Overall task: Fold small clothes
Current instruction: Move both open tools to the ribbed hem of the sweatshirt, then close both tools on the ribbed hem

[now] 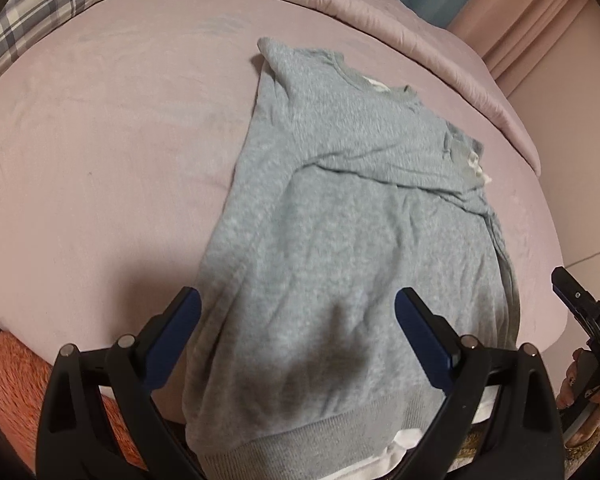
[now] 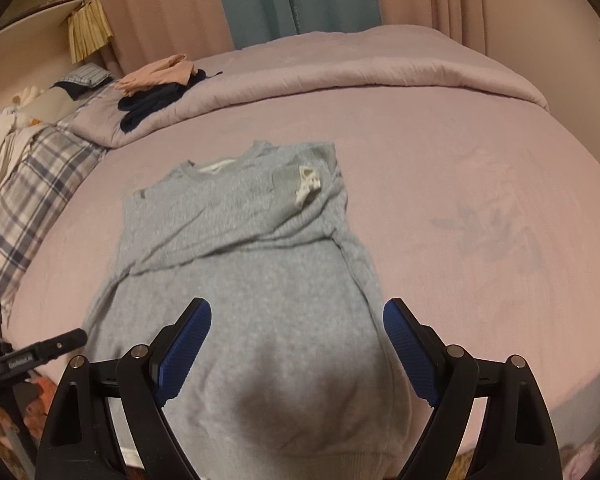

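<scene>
A light grey sweatshirt (image 1: 340,208) lies flat on the pink bed sheet (image 1: 100,160), collar away from me, with both sleeves folded across its chest. It also shows in the right wrist view (image 2: 252,280), with a white patch near its far right shoulder. My left gripper (image 1: 298,308) is open and empty, hovering above the sweatshirt's hem end. My right gripper (image 2: 298,316) is open and empty too, above the same lower part. The right gripper's fingertip shows at the right edge of the left wrist view (image 1: 568,284).
A rolled pink quilt (image 2: 380,68) runs along the bed's far side, with dark and peach clothes (image 2: 156,88) on it. A plaid pillow (image 1: 60,4) lies at the far left. An orange fluffy rug (image 1: 16,376) is beside the bed. Curtains (image 2: 292,0) hang behind.
</scene>
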`<action>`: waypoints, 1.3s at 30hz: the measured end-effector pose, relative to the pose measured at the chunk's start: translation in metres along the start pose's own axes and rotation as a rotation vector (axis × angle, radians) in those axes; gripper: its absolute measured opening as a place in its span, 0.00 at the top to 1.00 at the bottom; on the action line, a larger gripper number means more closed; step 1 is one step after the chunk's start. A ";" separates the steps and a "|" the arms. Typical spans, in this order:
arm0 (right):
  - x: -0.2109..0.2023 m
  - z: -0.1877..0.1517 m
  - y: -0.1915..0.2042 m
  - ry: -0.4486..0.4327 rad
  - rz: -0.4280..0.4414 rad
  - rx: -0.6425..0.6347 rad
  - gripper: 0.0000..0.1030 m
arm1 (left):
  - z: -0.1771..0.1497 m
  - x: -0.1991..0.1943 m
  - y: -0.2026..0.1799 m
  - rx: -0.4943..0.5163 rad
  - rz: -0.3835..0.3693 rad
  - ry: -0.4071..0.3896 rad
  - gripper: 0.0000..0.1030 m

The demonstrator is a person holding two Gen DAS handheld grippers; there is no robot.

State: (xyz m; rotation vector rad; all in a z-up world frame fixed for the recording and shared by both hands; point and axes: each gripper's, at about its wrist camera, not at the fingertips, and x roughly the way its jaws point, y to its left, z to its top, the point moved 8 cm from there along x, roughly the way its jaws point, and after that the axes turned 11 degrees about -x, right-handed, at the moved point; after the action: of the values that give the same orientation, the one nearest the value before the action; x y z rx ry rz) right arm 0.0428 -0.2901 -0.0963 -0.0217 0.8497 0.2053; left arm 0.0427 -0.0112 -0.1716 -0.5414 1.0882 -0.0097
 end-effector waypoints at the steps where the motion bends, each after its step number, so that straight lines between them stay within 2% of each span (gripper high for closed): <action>1: 0.000 -0.004 0.000 0.001 0.003 0.002 0.15 | -0.003 0.001 0.000 0.001 -0.002 0.005 0.05; 12: 0.003 -0.041 -0.003 0.046 0.024 0.035 0.15 | -0.026 0.006 0.013 -0.023 0.013 0.038 0.05; 24: 0.011 -0.082 -0.017 0.137 0.007 0.069 0.15 | -0.041 0.004 0.026 -0.063 -0.057 0.027 0.11; 28: 0.013 -0.087 -0.021 0.150 0.008 0.083 0.15 | -0.043 0.003 0.028 -0.076 -0.071 0.035 0.16; 35: 0.016 -0.091 -0.017 0.167 0.040 0.100 0.15 | -0.049 0.000 0.031 -0.103 -0.113 0.048 0.19; 39: 0.017 -0.091 -0.014 0.166 0.052 0.099 0.15 | -0.048 -0.002 0.036 -0.165 -0.165 0.073 0.19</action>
State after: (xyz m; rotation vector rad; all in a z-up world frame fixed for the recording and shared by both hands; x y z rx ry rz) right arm -0.0115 -0.3098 -0.1705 0.0768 1.0260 0.2120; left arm -0.0075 0.0006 -0.2015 -0.7837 1.1187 -0.0848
